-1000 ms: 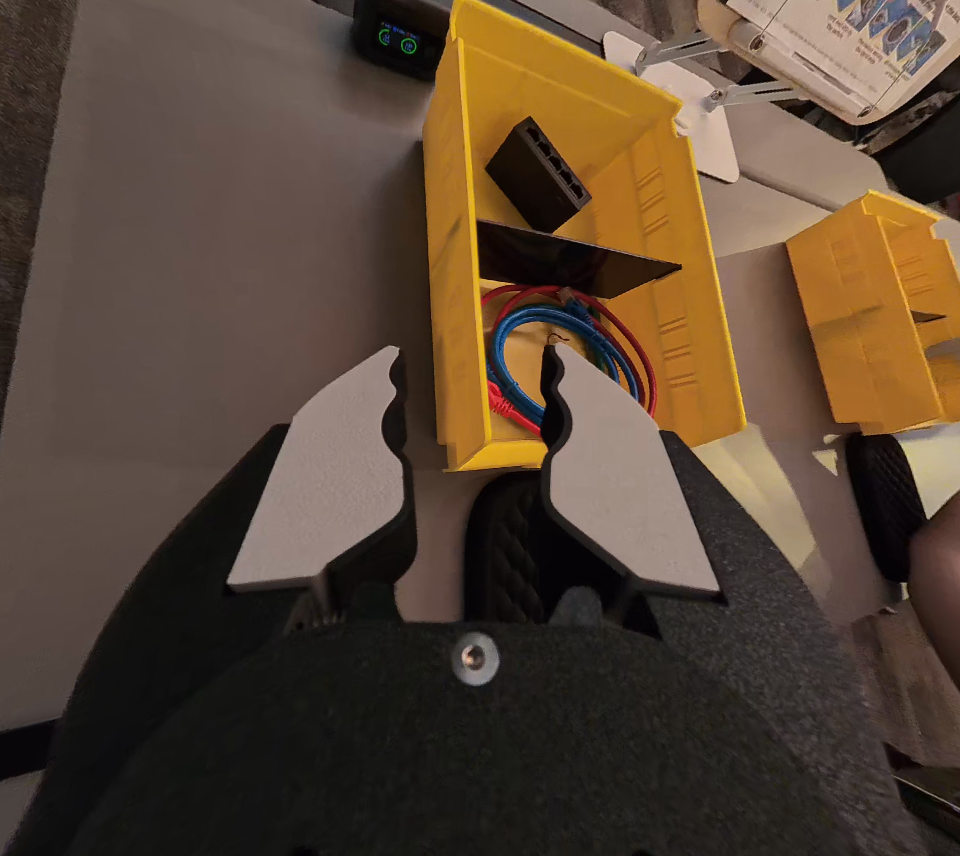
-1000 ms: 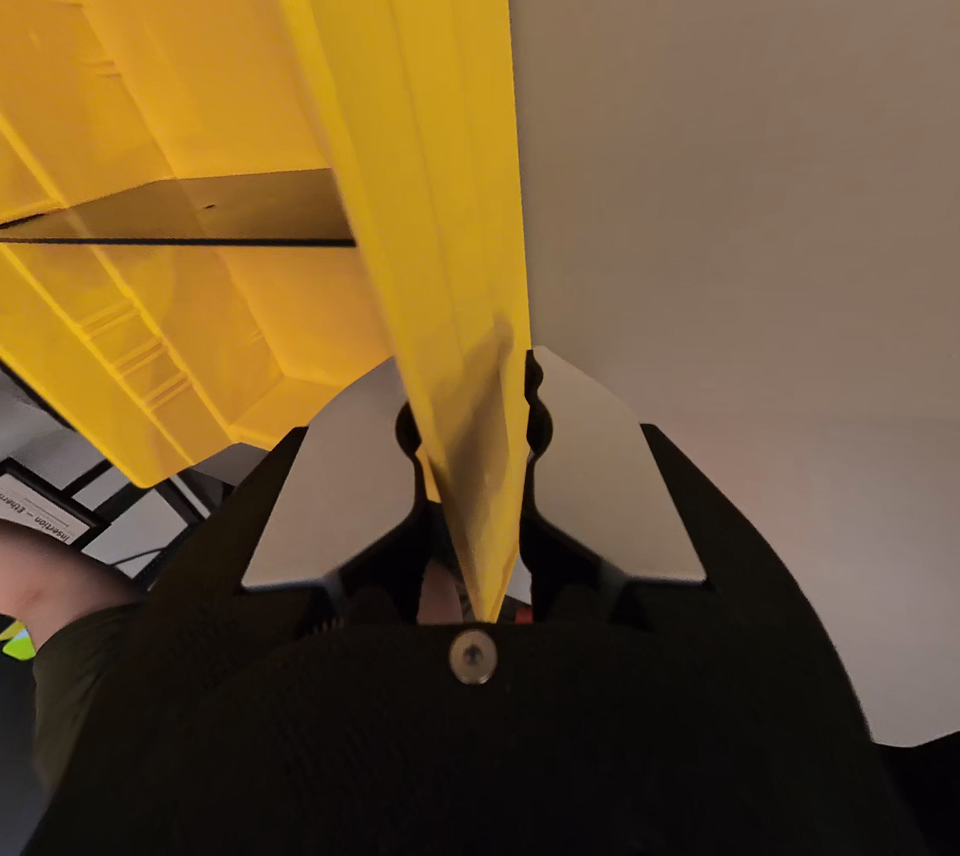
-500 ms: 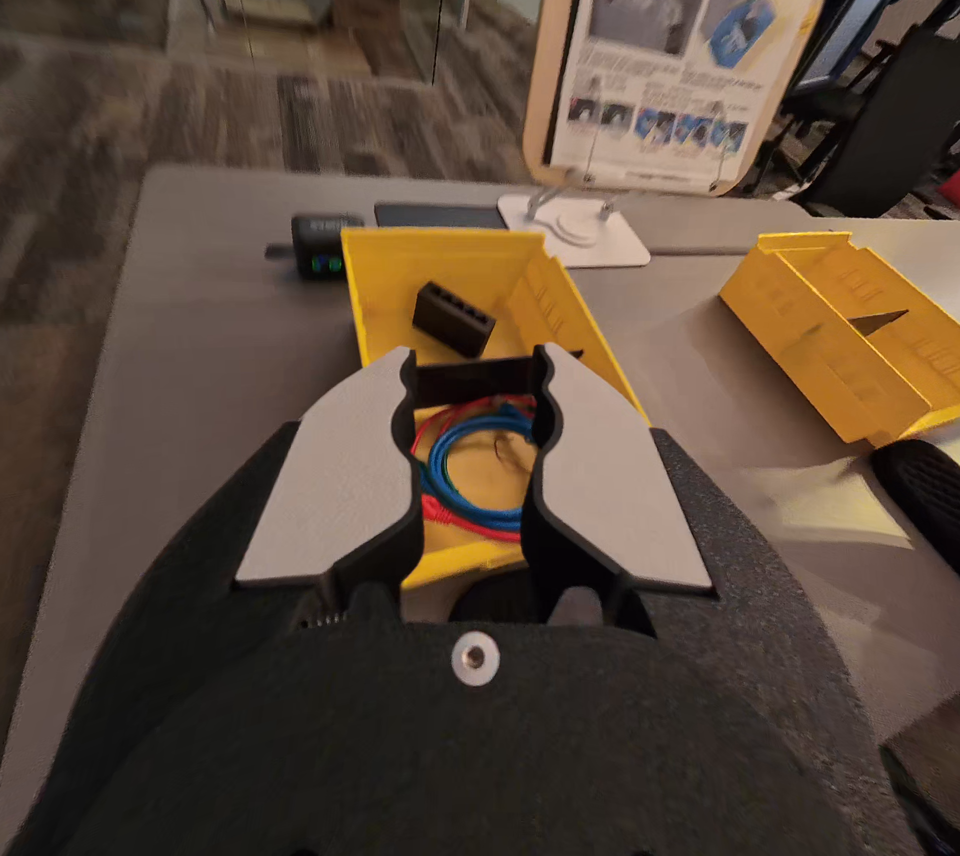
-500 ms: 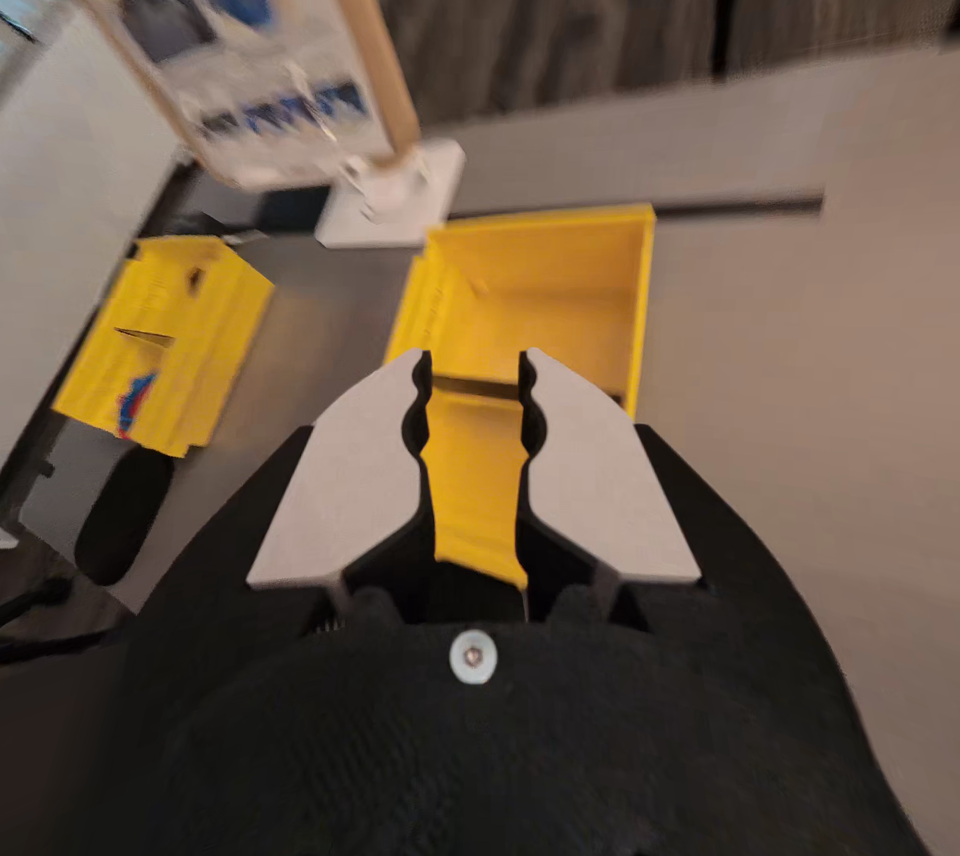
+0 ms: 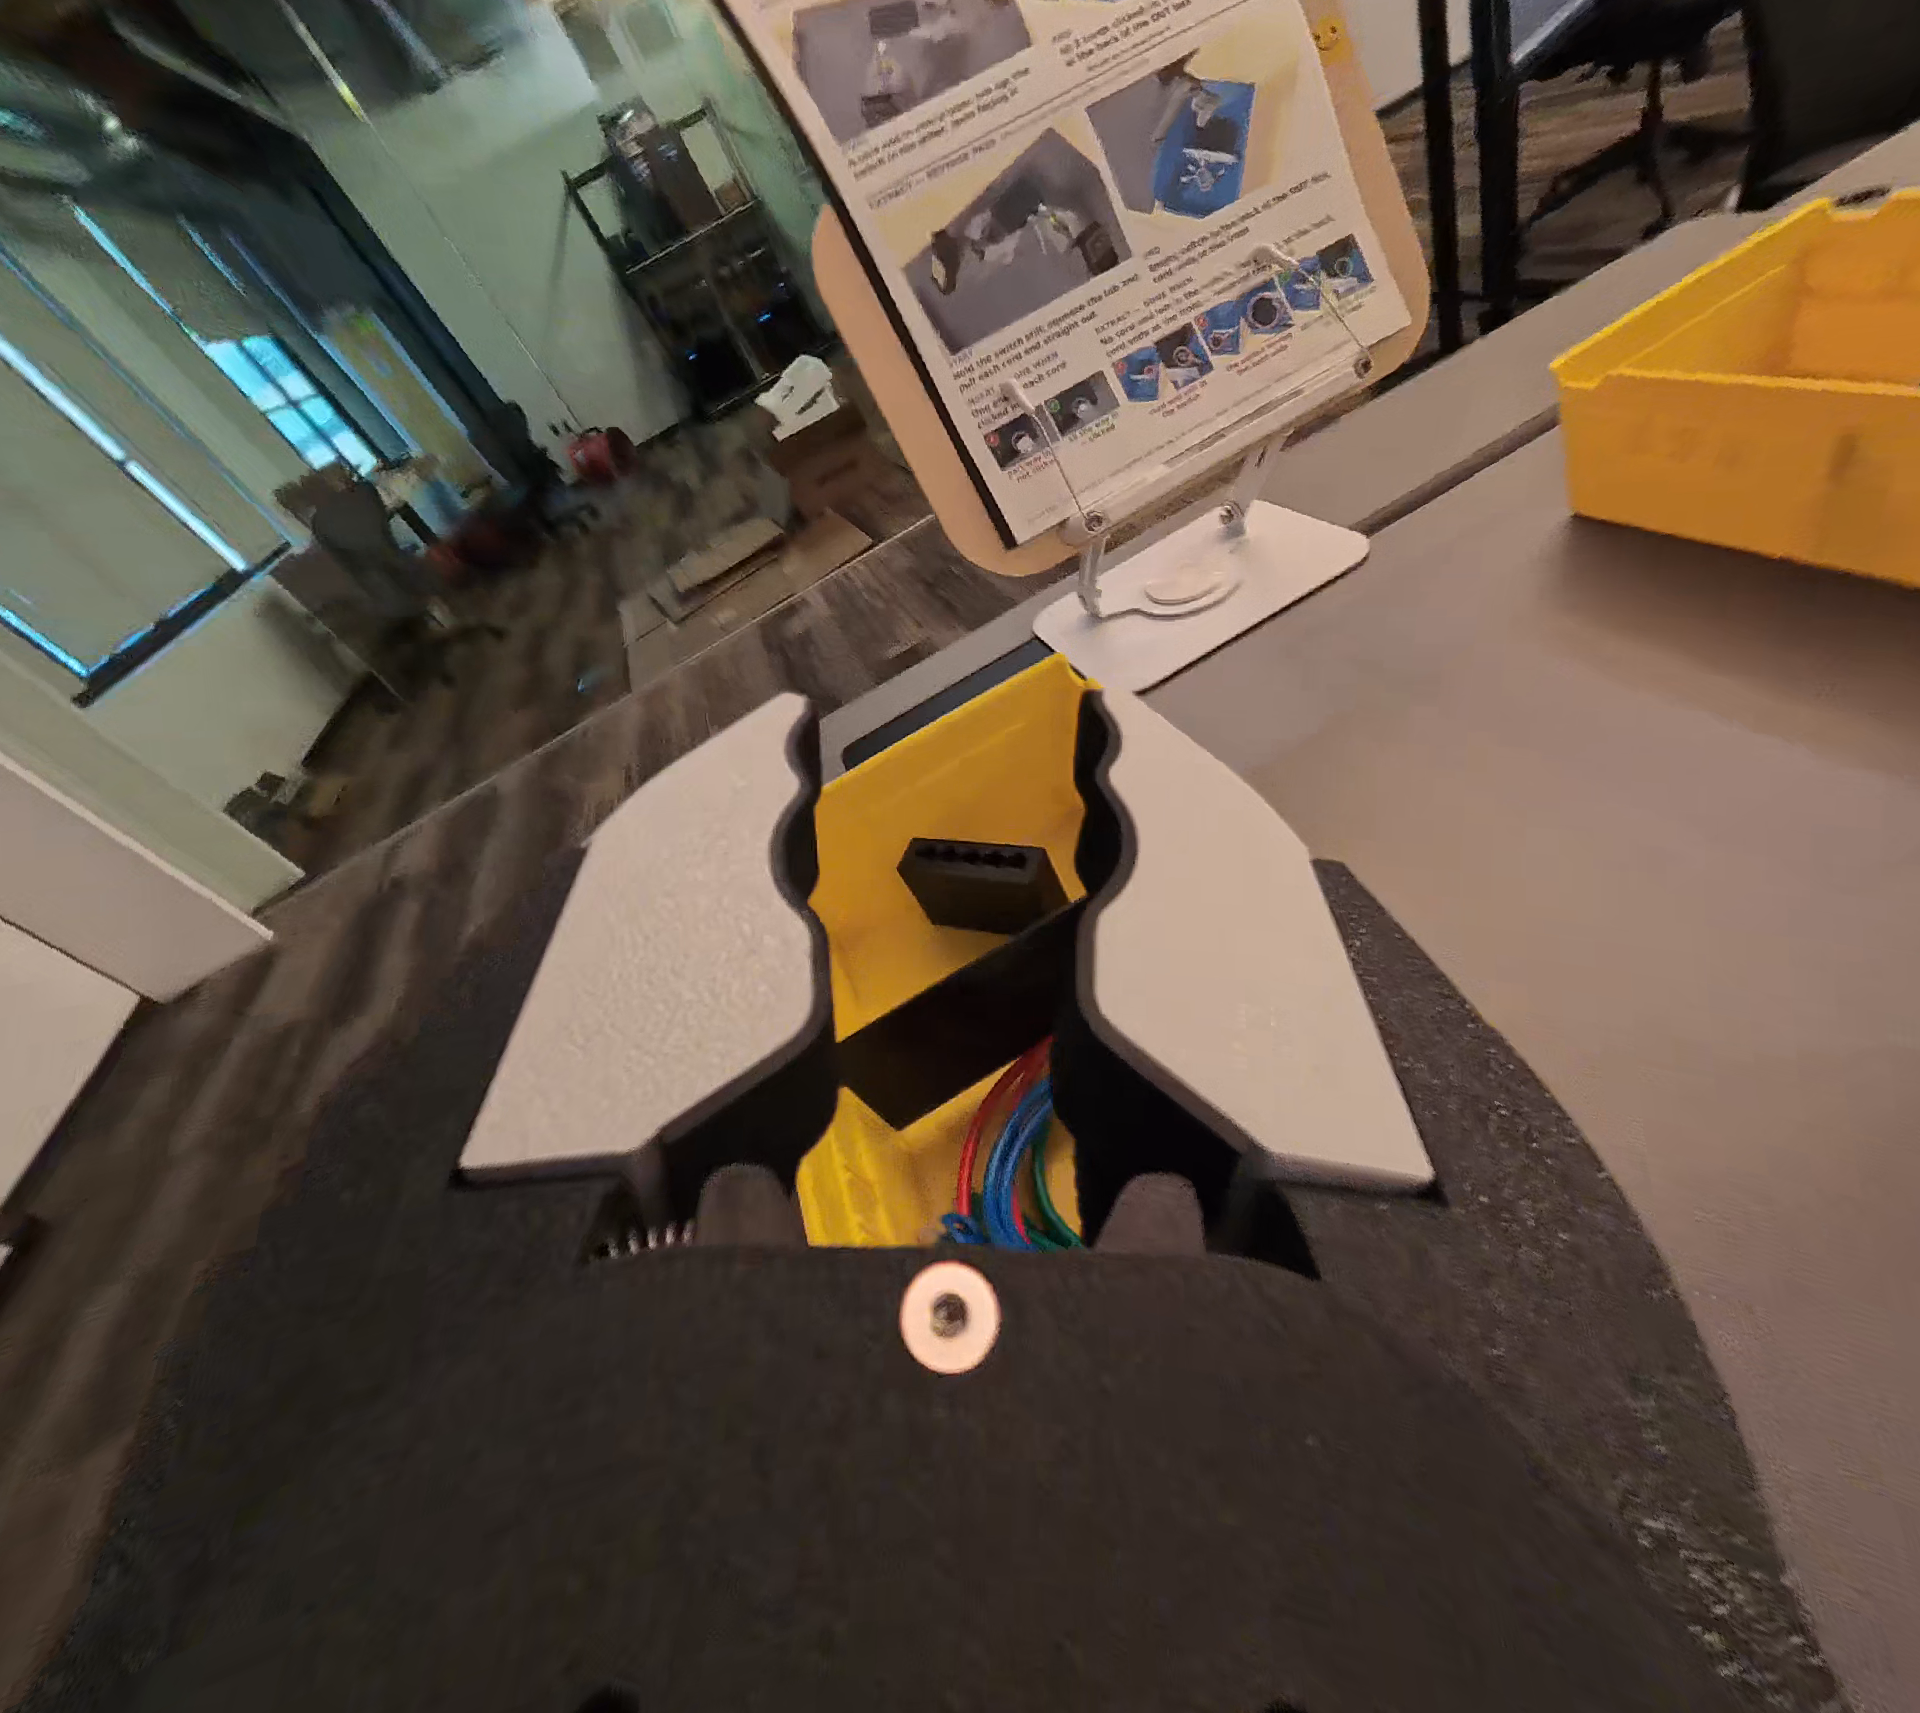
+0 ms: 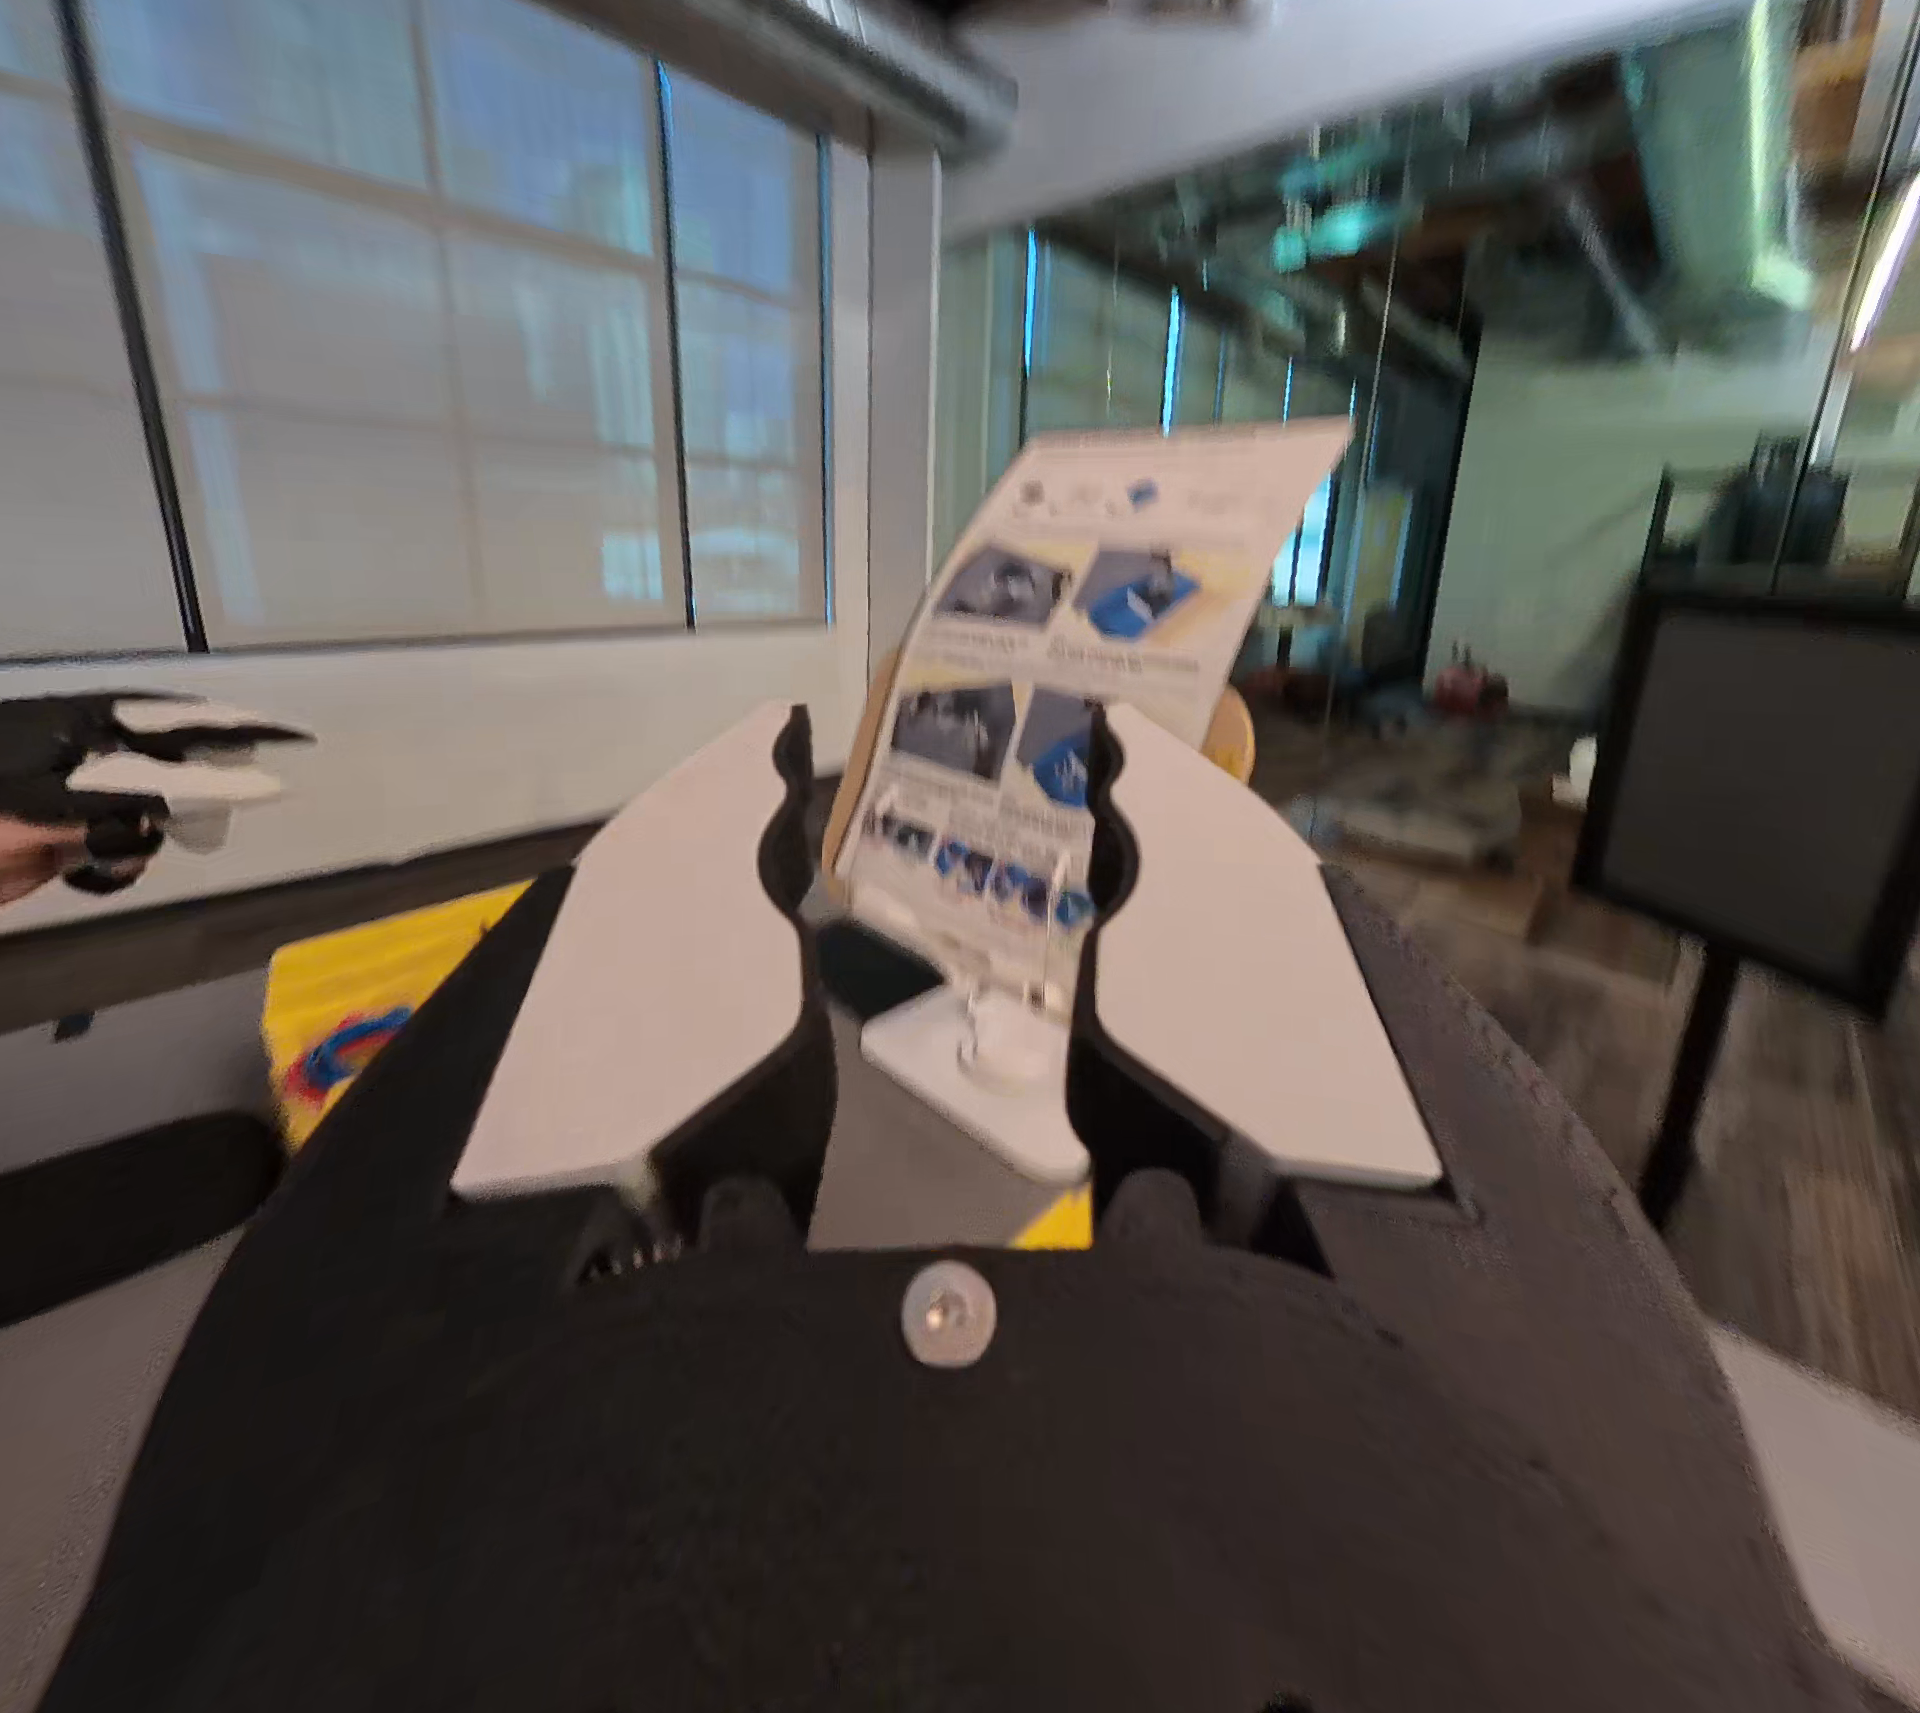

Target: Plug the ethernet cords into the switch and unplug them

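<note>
Hovering with jaws apart and nothing held, the left hand-held gripper (image 5: 945, 822) frames the near yellow bin (image 5: 940, 764) on the worktop (image 5: 1507, 832). The switch (image 5: 982, 877) sits beyond its black divider (image 5: 951, 1029), cords (image 5: 1013, 1154) coiled nearer, probably kept sorted for picking. The right hand-held gripper (image 6: 940, 816) is released too, aimed at the instruction stand (image 6: 1081, 624).

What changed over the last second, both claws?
The right claw let go of the second yellow bin's wall, opened, pulled back and tilted up toward the instruction sheet. The left claw stayed open and empty, tilting up from its top-down look. Unchanged: switch and cords lie in the divided yellow bin, unplugged.
</note>
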A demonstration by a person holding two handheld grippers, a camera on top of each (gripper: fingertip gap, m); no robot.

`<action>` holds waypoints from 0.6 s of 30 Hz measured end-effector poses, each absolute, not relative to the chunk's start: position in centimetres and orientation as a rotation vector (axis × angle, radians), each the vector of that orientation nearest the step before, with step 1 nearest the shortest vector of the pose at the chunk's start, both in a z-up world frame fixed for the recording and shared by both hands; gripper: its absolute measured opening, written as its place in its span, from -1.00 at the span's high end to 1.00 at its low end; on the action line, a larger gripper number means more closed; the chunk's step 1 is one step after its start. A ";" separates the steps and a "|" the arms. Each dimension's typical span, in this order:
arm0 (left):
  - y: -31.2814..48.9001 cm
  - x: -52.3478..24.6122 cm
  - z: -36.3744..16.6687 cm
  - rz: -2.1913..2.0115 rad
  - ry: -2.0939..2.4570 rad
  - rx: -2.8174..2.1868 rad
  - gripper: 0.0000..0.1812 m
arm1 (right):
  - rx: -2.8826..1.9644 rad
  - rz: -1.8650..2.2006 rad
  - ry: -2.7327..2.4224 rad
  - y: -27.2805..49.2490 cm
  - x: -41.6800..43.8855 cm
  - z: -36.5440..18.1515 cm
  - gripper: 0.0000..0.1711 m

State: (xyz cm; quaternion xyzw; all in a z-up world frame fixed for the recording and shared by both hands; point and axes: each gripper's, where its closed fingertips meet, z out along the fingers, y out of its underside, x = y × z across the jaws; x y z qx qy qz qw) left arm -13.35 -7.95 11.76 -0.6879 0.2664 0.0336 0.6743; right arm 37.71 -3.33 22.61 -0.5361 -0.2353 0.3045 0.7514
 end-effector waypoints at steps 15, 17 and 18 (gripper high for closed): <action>-3.2 -11.1 4.6 -0.064 0.780 -1.846 0.54 | -0.866 0.670 -0.727 -7.1 32.0 23.5 0.59; -1.8 -11.3 3.4 0.002 0.848 -1.878 0.57 | -0.825 0.712 -0.842 -8.5 30.2 23.0 0.75; -1.0 -11.5 2.6 0.053 0.893 -1.894 0.57 | -0.789 0.729 -0.879 -9.2 29.6 22.8 0.74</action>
